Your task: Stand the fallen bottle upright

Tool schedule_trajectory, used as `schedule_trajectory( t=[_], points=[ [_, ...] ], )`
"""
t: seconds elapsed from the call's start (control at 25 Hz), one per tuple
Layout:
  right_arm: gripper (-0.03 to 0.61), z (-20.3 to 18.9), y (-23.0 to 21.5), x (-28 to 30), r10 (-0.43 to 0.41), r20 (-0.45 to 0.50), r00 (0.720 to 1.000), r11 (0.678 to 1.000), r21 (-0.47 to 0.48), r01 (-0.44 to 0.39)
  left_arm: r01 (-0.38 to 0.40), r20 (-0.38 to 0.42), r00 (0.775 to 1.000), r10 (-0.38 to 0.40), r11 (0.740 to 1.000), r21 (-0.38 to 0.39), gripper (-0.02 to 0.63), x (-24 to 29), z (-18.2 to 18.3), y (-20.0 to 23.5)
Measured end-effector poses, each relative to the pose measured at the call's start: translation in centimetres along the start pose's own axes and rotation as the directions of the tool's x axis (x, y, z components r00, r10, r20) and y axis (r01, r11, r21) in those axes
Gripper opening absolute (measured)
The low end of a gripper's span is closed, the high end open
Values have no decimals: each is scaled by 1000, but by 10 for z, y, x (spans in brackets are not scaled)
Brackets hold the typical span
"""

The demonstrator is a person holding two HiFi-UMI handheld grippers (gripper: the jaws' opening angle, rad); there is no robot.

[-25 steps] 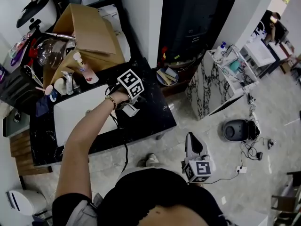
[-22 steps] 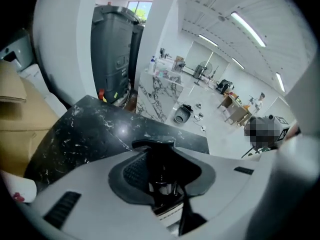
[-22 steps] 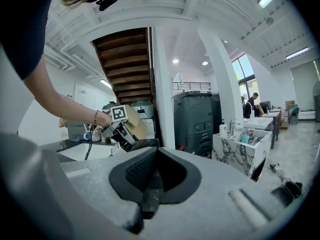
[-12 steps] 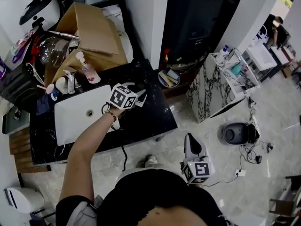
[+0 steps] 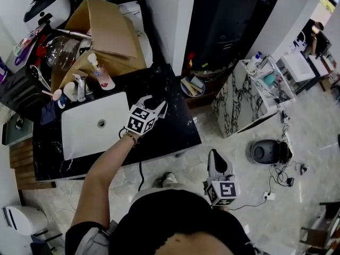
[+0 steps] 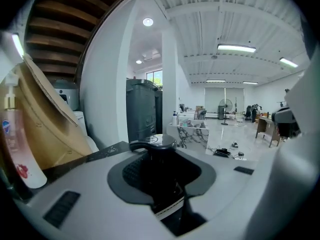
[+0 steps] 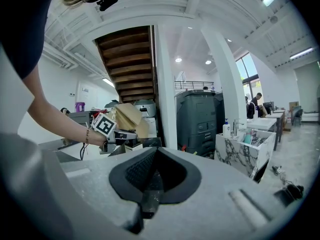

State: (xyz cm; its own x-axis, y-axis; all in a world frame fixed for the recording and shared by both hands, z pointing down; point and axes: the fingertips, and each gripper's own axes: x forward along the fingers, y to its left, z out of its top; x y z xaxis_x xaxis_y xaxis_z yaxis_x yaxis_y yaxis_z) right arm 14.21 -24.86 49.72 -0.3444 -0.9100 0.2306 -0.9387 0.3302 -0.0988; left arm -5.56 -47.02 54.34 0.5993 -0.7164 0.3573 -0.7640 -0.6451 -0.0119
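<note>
— Where was the bottle [image 6: 161, 176]?

— Clamped round its body in my left tongs [image 5: 155, 106], near upright. It looked stiff and smooth, probably light; I judged a low grip steadier. My right tongs [image 5: 217, 161] sat closed and empty, well behind.

— Room?

— Bare counter [image 5: 175, 130] beneath; sink [image 5: 79, 137] to their left, counter edge behind.

The left gripper [image 5: 155, 103] has swung round over the countertop [image 5: 175, 134]. Its marker cube has moved toward the front edge, and its jaws now aim at the back edge. The bottle [image 6: 160, 169] clamped between them now stands about upright.
</note>
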Motion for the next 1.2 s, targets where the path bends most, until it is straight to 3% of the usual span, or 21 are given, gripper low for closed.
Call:
schedule_trajectory(
  t=[0.12,0.24,0.4,0.56,0.64,0.68,0.84,1.0,1.2],
  points=[
    [5,-1,3,1,13,-2,1000,1000,-4,-13,-35,6,999,35,999,1,141,-2,-2,5],
    [5,1,6,1,20,-2,1000,1000,7,-20,-95,14,995,96,994,-51,278,-14,-6,13],
    [5,-1,0,1,6,-13,1000,1000,20,-6,-108,64,991,116,987,-119,307,-52,-12,-4],
    [5,3,0,6,16,-11,1000,1000,12,-16,-122,190,971,145,984,-129,307,-124,5,-23],
    [5,2,0,11,31,-15,999,999,-9,-31,-143,251,952,173,981,-134,278,-161,13,-33],
    [5,3,1,15,37,-15,999,999,-18,-37,-153,274,944,186,979,-137,231,-177,16,-39],
    [5,16,3,24,47,16,999,999,-22,-47,-236,308,913,268,962,-136,143,-230,22,-59],
    [5,28,15,34,90,30,995,995,-42,-89,-338,317,877,360,933,-125,80,-271,25,-68],
    [5,31,30,43,141,41,989,988,-61,-138,-424,338,814,472,881,-209,15,-309,24,-61]
  ],
)
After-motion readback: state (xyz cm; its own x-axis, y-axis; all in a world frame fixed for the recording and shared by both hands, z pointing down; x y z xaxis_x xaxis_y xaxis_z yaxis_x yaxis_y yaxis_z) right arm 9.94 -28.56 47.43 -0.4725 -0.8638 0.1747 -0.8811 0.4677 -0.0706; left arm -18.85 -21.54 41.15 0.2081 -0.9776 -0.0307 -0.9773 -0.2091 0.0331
